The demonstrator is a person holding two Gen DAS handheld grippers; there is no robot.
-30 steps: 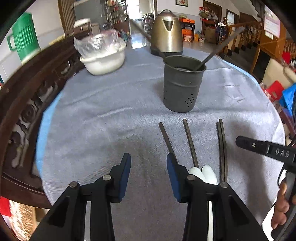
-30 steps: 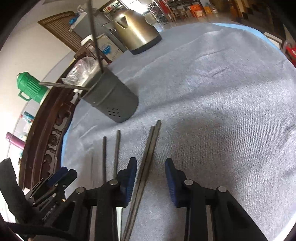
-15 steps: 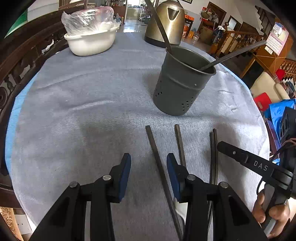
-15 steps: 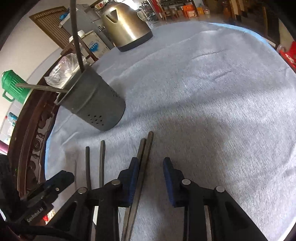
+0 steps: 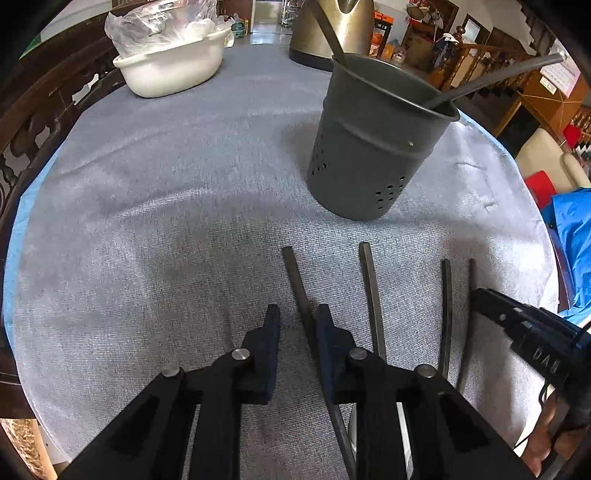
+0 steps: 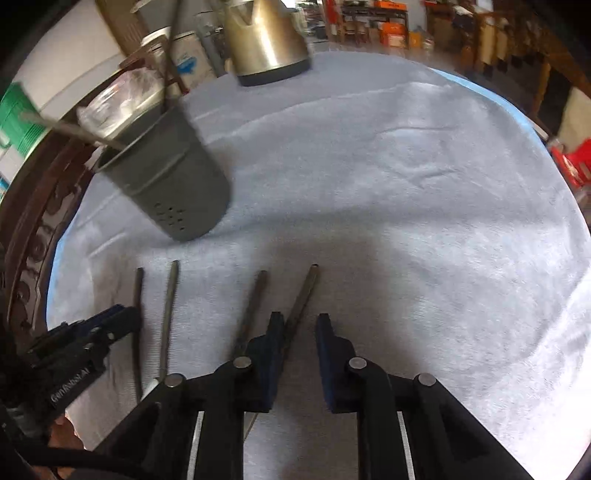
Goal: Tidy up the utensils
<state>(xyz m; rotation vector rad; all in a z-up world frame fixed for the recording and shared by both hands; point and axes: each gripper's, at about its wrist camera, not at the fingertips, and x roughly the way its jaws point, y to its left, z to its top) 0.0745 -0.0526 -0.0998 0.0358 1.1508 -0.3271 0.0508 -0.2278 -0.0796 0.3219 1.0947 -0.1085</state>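
Note:
Several dark utensil handles lie side by side on the grey cloth, in front of a dark grey perforated holder (image 5: 369, 147) (image 6: 173, 184) that has two utensils leaning in it. My left gripper (image 5: 297, 325) hangs low over the leftmost handle (image 5: 295, 273). Its jaws are closing; the handle runs between them against the right finger, with a gap still on its left. My right gripper (image 6: 299, 328) (image 5: 517, 325) is closing too. The rightmost handle (image 6: 306, 288) lies between its jaws beside the left finger, unpinched. The left gripper (image 6: 92, 332) shows at the lower left of the right wrist view.
A white bowl (image 5: 173, 70) with a plastic bag in it stands at the back left. A metal kettle (image 5: 332, 29) (image 6: 266, 37) stands behind the holder. A carved wooden chair back (image 5: 37, 110) borders the left table edge. A green jug (image 6: 18, 118) sits beyond it.
Both pairs of jaws have narrowed. The left gripper came lower and closer over the leftmost handle. The two right-hand handles, which lay together, now lie apart, one between the right jaws.

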